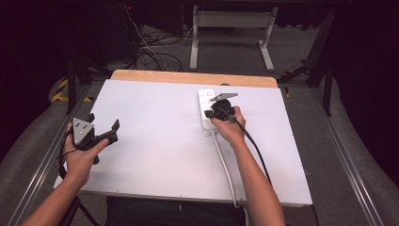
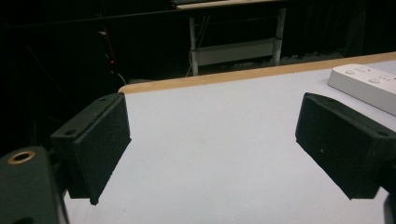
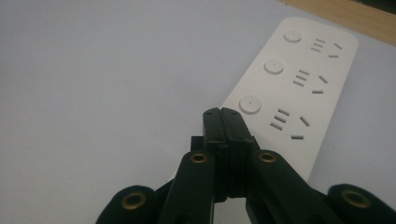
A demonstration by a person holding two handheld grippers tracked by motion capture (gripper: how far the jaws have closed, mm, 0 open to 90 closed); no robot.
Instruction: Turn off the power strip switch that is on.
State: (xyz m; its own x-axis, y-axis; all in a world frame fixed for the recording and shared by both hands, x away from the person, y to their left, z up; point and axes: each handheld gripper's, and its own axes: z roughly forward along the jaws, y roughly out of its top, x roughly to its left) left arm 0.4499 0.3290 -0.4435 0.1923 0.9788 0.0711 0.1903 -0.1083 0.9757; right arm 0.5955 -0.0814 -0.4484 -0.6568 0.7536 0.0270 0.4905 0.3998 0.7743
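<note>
Left claw (image 1: 101,128) sits wide open and empty at about 8 o'clock on the surface (image 1: 155,141), just parked out of the way. Over at 1 o'clock lies the power strip (image 3: 299,88); the right claw (image 3: 222,113) is pinched fully closed on nothing, tips at the nearest switch button (image 3: 250,104), probably to poke it.

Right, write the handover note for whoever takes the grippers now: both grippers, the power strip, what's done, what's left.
Left gripper: open, holding nothing, at the left side of the white table, well away from the work.
Right gripper: jaws shut together with nothing between them, tips over the near end of the white power strip, by its nearest round button.
Power strip: flat on the table at right of centre, cord trailing to the near edge; nothing plugged in.
Done: right gripper brought to the strip.
Left: probably pressing that button; whether the tips touch it I cannot tell.
</note>
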